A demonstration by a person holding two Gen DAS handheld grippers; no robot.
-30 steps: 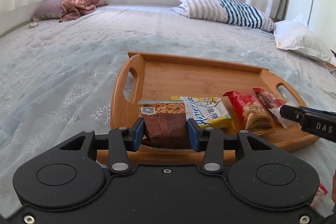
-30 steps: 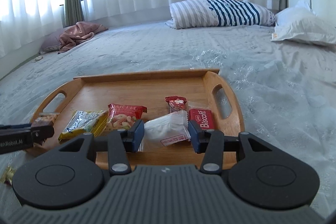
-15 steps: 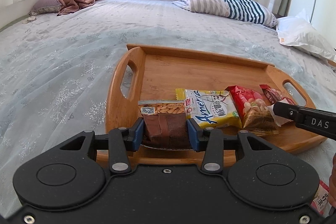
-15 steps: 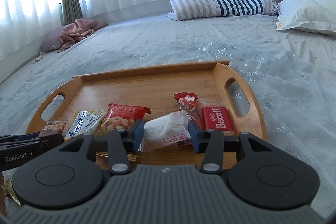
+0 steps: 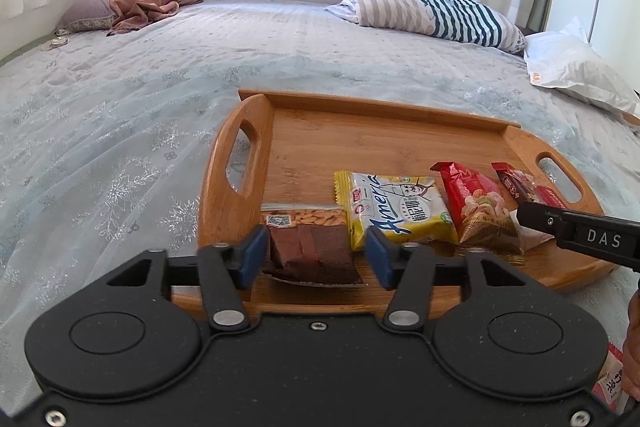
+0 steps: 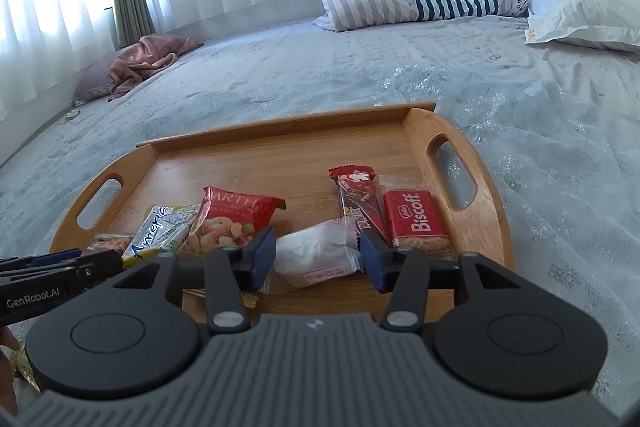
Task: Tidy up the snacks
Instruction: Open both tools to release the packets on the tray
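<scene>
A wooden tray point(image 5: 384, 131) lies on the bed, also in the right wrist view point(image 6: 280, 151). My left gripper point(image 5: 314, 253) has opened around a brown almond snack pack point(image 5: 310, 239) that rests at the tray's near left corner. Beside it lie a yellow packet point(image 5: 396, 207) and a red nut packet point(image 5: 476, 207). My right gripper point(image 6: 318, 259) is open around a white wrapped snack point(image 6: 316, 257) lying on the tray's near edge. A dark red bar point(image 6: 358, 199) and a red Biscoff pack point(image 6: 414, 219) lie to its right.
The tray sits on a grey patterned bedspread point(image 5: 120, 147). A striped pillow point(image 5: 432, 11), a white pillow point(image 5: 576, 75) and a pink cloth point(image 5: 148, 1) lie at the far side. A pink packet point(image 5: 610, 383) and a gold wrapper point(image 6: 24, 367) lie off the tray near me.
Both grippers have opened wider, freeing the brown pack and the white snack onto the tray. Both have tilted so the tray sits lower and closer in view.
</scene>
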